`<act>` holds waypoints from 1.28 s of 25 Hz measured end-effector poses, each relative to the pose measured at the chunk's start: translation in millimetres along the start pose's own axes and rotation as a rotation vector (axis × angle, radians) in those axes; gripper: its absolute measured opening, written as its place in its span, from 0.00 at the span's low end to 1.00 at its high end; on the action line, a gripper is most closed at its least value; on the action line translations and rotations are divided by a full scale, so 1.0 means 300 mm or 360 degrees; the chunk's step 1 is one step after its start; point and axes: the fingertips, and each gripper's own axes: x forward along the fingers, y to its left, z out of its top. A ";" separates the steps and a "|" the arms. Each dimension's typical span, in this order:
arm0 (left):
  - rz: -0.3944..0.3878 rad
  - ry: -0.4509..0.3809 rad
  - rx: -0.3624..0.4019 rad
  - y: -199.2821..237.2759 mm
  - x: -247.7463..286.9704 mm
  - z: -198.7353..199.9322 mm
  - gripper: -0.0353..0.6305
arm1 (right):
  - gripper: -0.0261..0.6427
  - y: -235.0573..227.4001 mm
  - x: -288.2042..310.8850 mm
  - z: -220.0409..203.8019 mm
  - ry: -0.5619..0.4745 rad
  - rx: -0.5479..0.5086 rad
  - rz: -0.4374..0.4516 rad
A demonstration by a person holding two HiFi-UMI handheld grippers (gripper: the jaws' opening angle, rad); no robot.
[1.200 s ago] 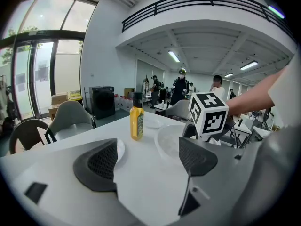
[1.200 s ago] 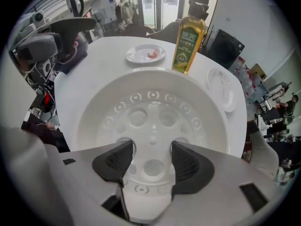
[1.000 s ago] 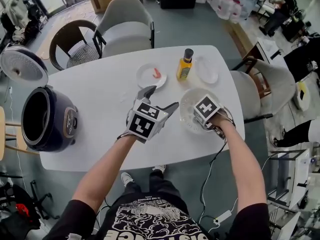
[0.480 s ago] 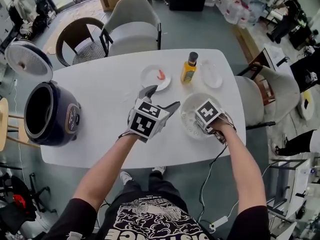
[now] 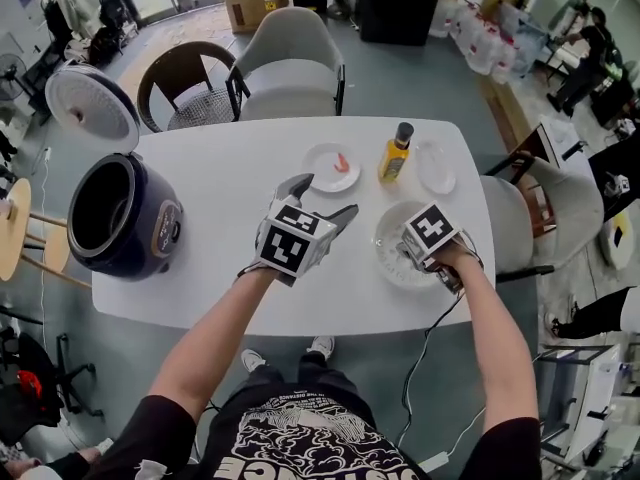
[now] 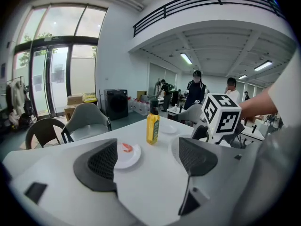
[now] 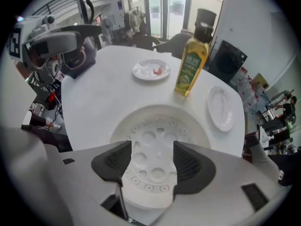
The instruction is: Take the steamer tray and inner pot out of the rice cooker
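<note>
The white perforated steamer tray (image 5: 390,233) lies flat on the white table (image 5: 220,178), at its right side. My right gripper (image 5: 410,254) hangs just above it, pointing steeply down. Its jaws have just been opening; in the right gripper view the tray (image 7: 155,131) lies below the right gripper (image 7: 151,158), and the pads do not touch it. My left gripper (image 5: 325,196) hovers open over the table's middle with nothing between its fingers (image 6: 101,166). The dark rice cooker (image 5: 125,223) stands at the left edge, lid (image 5: 92,108) raised. I cannot make out the inner pot in its dark inside.
Behind the tray stand a yellow oil bottle (image 5: 396,153), a small plate (image 5: 325,173) with a red morsel, and an empty plate (image 5: 437,168). Chairs (image 5: 290,68) line the table's far side, another (image 5: 545,203) is at its right end. People stand far back (image 6: 195,91).
The right gripper has risen a little off the steamer tray, which stays on the table. The left gripper has lifted slightly. The head view has shifted, so the cooker shows further in.
</note>
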 end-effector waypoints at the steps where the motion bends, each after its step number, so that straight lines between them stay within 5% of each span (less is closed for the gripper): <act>1: 0.0028 -0.0011 -0.0012 0.019 -0.024 0.005 0.65 | 0.48 0.017 -0.032 0.039 -0.0049 -0.0016 0.0005; 15: 0.0506 -0.0209 -0.0160 0.413 -0.524 0.056 0.65 | 0.47 0.400 -0.405 0.675 -0.0724 -0.0396 0.0117; 24: 0.0855 -0.0295 -0.0281 0.689 -1.025 -0.041 0.65 | 0.48 0.910 -0.556 1.010 -0.0985 -0.0688 0.0391; 32: 0.1060 -0.0366 -0.0364 0.922 -1.460 -0.199 0.65 | 0.48 1.363 -0.608 1.234 -0.1056 -0.0774 0.0592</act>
